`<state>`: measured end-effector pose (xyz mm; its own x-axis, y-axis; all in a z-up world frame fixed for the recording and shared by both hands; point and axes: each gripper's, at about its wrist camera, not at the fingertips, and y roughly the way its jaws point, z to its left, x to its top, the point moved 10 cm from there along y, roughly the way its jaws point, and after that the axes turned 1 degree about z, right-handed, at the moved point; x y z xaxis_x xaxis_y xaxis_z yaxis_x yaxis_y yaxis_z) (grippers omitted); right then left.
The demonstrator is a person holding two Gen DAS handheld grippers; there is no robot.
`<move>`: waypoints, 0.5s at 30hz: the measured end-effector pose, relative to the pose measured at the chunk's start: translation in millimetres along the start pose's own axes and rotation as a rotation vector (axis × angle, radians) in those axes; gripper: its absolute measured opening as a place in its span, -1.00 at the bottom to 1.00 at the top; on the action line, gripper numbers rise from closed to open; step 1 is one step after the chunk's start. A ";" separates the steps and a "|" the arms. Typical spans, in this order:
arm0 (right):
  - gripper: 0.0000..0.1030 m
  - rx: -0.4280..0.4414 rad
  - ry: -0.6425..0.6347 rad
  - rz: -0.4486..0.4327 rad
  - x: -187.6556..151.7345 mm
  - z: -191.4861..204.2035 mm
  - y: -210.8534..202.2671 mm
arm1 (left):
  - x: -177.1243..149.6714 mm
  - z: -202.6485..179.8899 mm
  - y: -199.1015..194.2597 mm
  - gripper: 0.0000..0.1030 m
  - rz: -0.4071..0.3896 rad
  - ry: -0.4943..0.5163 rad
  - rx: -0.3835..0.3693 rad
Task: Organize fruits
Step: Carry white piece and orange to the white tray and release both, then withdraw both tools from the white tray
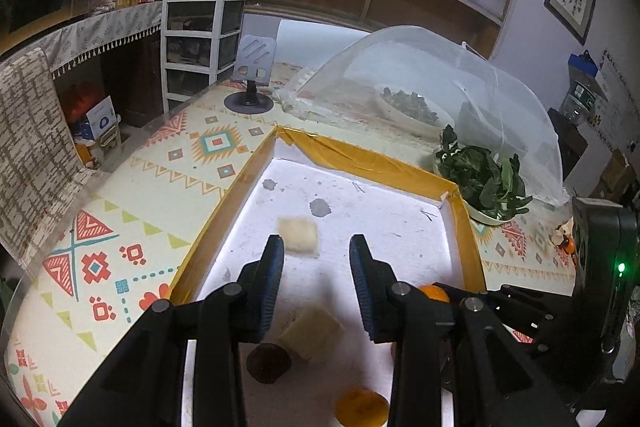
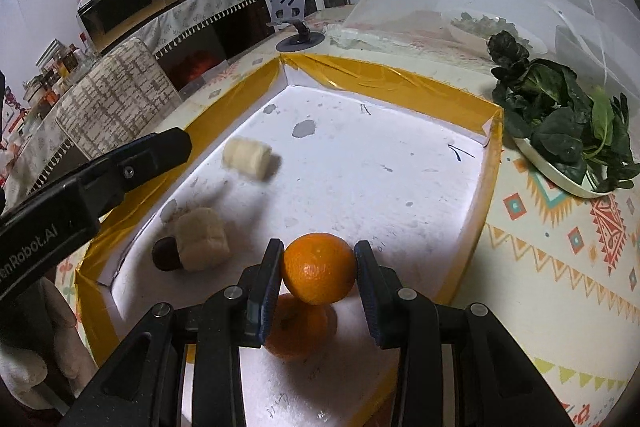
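Two orange fruits sit nearest the right tool (image 2: 319, 259): a round, glossy tangerine (image 2: 319, 268) pinched between its blue ribbed pads at the fruit's widest girth, and a second orange fruit (image 2: 298, 331) resting on the tray floor directly beneath it, partly hidden by the tool. The held tangerine looks light, firm under a thin skin that gives slightly; likely to bruise if squeezed hard, and round enough to roll once set down. The grip across the middle is the sensible one.

Left tool (image 1: 317, 251): jaws stand apart, nothing between the pads. Below it, a dark brown rounded fruit (image 1: 268, 363), possibly a chestnut or date, touching a pale beige block-shaped piece (image 1: 312, 331). The dark one looks small, hard and smooth, liable to slip; take it across its short axis. The pale block appears soft; pinch it gently on its flat sides.

Further in, a second pale, ridged, roll-shaped piece (image 2: 247, 159) lies alone on the floor of the white foam tray with yellow taped rim (image 2: 384, 79).

Beyond the tray, on the patterned table (image 1: 132, 227): a white dish of dark leafy greens (image 2: 560, 131), then a mesh food cover (image 1: 440, 75).
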<state>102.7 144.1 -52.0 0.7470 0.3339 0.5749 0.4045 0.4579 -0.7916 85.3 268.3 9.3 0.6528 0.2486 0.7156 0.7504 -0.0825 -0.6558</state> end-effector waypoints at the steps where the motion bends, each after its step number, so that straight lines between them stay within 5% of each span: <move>1: -0.23 -0.001 -0.002 0.000 0.1 0.2 0.5 | 0.7 0.8 -0.6 -0.29 -0.002 -0.006 -0.004; 5: -0.18 0.006 -0.012 -0.010 -0.3 2.1 -2.6 | 4.5 4.7 -12.1 0.01 -0.027 -0.033 -0.019; 9: 0.11 -0.003 -0.039 -0.052 1.5 7.3 -17.4 | 10.2 10.8 -37.0 0.36 -0.070 -0.056 -0.007; 15: 0.12 -0.016 -0.020 -0.127 -1.0 -6.8 -55.5 | 15.1 24.0 -85.4 0.60 -0.139 -0.128 0.021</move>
<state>83.0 112.7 -10.0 0.6786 0.2904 0.6747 0.5039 0.4843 -0.7152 28.5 302.3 70.3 0.5231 0.3767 0.7645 0.8294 -0.0186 -0.5584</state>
